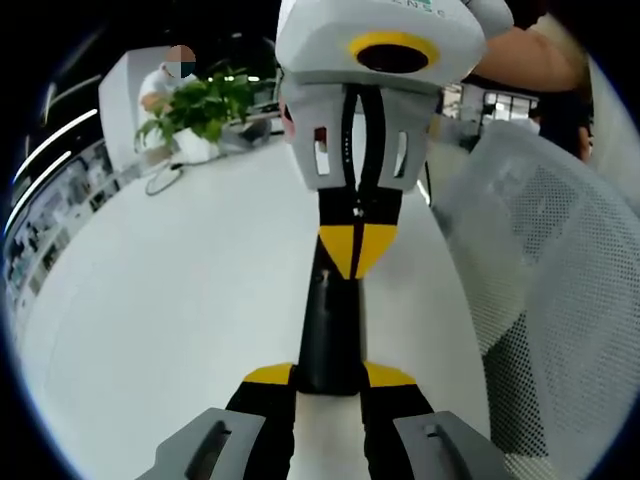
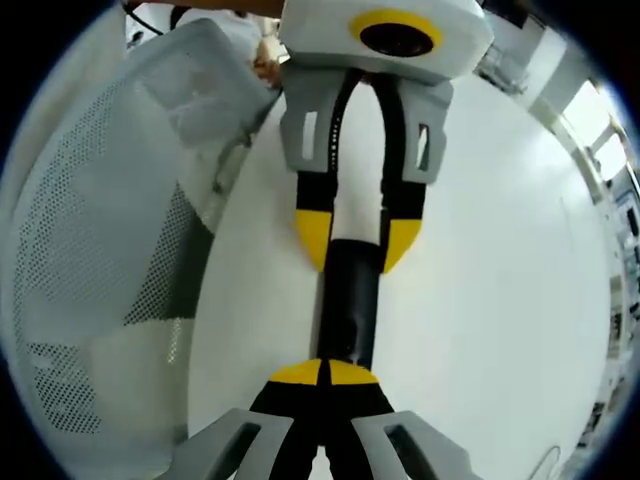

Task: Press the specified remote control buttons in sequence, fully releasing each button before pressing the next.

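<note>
Both tongs grip the remote (image 1: 330,335); left gripper view adds a plant (image 1: 200,105).

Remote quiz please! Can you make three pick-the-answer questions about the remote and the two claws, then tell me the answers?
1. Where is the black remote?
A. Lying on the floor
B. Between the tips of the left claw
C. Inside a drawer

2. What colour are the claw tips?
A. Red
B. Blue
C. Yellow

3. How are the right claw's tips?
A. Closed together
B. Spread wide apart
C. Broken off

Answers:
1 B: the remote sits between the tips of the left claw, one tip on each side.
2 C: both claws end in yellow tips in both views.
3 A: the tips of the right claw meet with no gap, right at the end of the remote.
</note>
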A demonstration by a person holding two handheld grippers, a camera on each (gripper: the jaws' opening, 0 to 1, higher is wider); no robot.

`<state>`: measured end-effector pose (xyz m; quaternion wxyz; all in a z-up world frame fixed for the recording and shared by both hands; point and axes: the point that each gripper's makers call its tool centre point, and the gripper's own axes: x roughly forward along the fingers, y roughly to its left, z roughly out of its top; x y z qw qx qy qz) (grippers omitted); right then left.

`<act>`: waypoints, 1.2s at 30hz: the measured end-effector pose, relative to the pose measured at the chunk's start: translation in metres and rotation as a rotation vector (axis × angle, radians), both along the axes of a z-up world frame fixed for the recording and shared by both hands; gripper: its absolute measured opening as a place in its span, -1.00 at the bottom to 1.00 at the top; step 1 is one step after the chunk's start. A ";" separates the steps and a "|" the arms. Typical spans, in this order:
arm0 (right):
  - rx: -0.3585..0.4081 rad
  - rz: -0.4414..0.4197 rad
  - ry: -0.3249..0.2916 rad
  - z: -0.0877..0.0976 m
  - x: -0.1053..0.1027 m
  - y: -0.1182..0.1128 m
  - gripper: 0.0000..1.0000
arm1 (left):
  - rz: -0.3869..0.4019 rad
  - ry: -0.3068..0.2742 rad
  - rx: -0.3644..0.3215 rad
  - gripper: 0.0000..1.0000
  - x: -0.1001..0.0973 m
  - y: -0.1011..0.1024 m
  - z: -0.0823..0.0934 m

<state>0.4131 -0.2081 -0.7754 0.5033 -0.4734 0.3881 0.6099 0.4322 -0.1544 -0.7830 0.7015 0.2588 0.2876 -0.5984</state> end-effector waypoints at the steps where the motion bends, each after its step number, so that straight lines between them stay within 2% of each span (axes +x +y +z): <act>1: 0.001 0.000 0.001 0.000 0.000 0.000 -1.00 | 0.000 0.000 0.000 -0.53 0.000 0.000 0.000; 17: -0.017 0.007 -0.005 -0.001 -0.001 0.000 -1.00 | 0.005 -0.002 0.005 -0.53 0.001 0.001 -0.001; 36: 0.003 -0.010 -0.001 0.000 -0.002 0.000 -1.00 | 0.003 -0.004 0.004 -0.53 0.001 0.001 -0.001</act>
